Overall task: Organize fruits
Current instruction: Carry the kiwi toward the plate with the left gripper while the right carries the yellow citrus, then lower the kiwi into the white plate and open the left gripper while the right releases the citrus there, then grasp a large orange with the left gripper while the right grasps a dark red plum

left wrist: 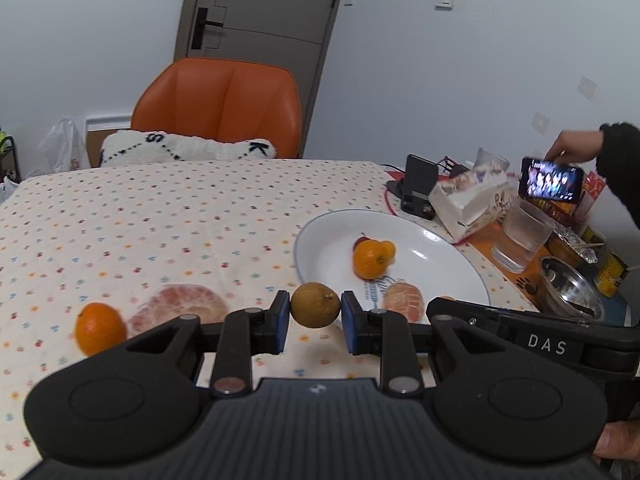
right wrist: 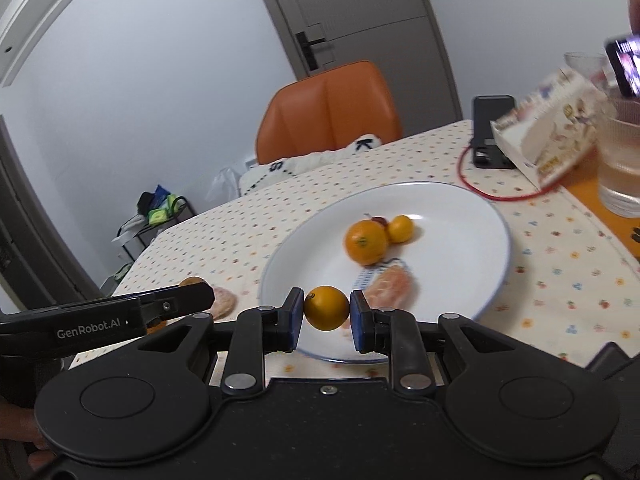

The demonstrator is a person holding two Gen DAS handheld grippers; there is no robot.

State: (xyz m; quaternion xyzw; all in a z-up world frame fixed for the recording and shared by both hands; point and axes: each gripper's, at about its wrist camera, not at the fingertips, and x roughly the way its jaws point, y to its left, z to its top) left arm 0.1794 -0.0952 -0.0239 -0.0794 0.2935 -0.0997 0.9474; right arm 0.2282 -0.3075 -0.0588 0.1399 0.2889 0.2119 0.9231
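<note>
Resting on the dotted tablecloth (left wrist: 120, 216) at far left are a tangerine (left wrist: 100, 328) and a peeled pink segment (left wrist: 180, 306). The left gripper (left wrist: 315, 315) clamps a dull brown round fruit (left wrist: 315, 305) just short of the white plate (left wrist: 436, 256). The right gripper (right wrist: 327, 315) pinches a small smooth orange fruit (right wrist: 327, 307) over the plate's near rim, near three fruits and a peeled piece.

Plate (left wrist: 320, 236) on table (left wrist: 120, 220), three fruits (left wrist: 370, 259) in it, peeled segment (left wrist: 404, 300) at its near rim, chair (left wrist: 218, 108) behind table, glass (left wrist: 520, 240) right of plate.
</note>
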